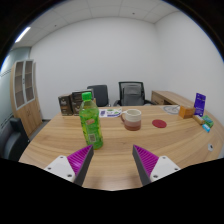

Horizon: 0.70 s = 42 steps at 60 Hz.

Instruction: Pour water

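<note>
Gripper view: wooden table (110, 165), office chairs (132, 93), fingers (112, 160) apart.

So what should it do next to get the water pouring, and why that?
Probably ease forward and a little left toward the green bottle. The gripper has its jaws open and empty, and the bottle stands upright on the table beyond them, ahead of the left finger, not between them. The cup waits to its right, so the bottle must be grasped first.

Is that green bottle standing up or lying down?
Standing up. The green bottle rests on its base on the table, cap at the top, beyond the open tongs.
</note>
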{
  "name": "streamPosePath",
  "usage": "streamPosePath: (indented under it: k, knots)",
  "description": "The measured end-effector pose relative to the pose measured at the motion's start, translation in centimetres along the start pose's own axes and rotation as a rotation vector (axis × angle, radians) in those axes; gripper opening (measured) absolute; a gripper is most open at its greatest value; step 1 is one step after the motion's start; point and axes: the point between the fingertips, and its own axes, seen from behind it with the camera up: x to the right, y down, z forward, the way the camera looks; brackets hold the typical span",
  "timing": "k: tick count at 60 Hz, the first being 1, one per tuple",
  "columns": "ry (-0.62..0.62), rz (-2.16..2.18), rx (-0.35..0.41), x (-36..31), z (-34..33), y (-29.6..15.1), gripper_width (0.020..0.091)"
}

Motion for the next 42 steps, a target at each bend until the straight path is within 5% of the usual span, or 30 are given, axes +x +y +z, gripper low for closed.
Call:
streamPosePath:
  k: [29,34,39,42]
  knots:
    - [-0.065,-0.02,0.086,-8.2,12.9,-4.4,0.0793]
    - [-0.061,-0.013,0.118,-8.9,14.3,-5.1,0.07]
    - [-0.024,-0.026,0.133,-8.3,15.2,-5.1,0.0529]
    - [-0.039,-0.016,0.158,-8.7,15.2,-5.3,0.0512]
